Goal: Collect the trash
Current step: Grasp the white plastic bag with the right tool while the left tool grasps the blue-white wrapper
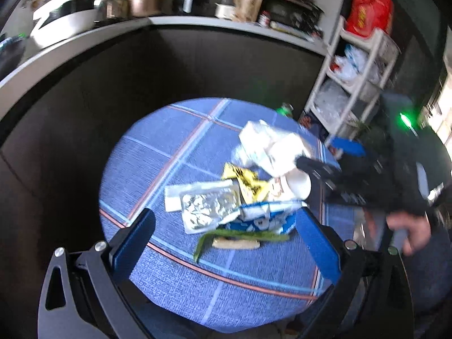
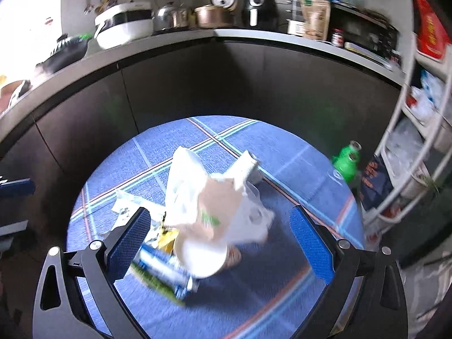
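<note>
A heap of trash lies on the round table with the blue plaid cloth (image 1: 158,169). It holds a white plastic bag (image 1: 265,144), a white paper cup (image 1: 296,182), a yellow wrapper (image 1: 248,182), a silver foil pouch (image 1: 203,207), a blue and white packet (image 1: 265,220) and a green strip (image 1: 240,237). My left gripper (image 1: 226,237) is open just above the near side of the heap. My right gripper (image 2: 220,243) is open and straddles the cup (image 2: 202,257), the bag (image 2: 186,186) and the blue packet (image 2: 163,271). In the left wrist view the right gripper (image 1: 319,163) reaches in from the right.
A green bottle (image 2: 346,163) stands at the table's far right edge. A dark cabinet front (image 2: 197,84) curves behind the table under a counter with pots and appliances. A white shelf rack (image 1: 353,79) with bags stands at the right.
</note>
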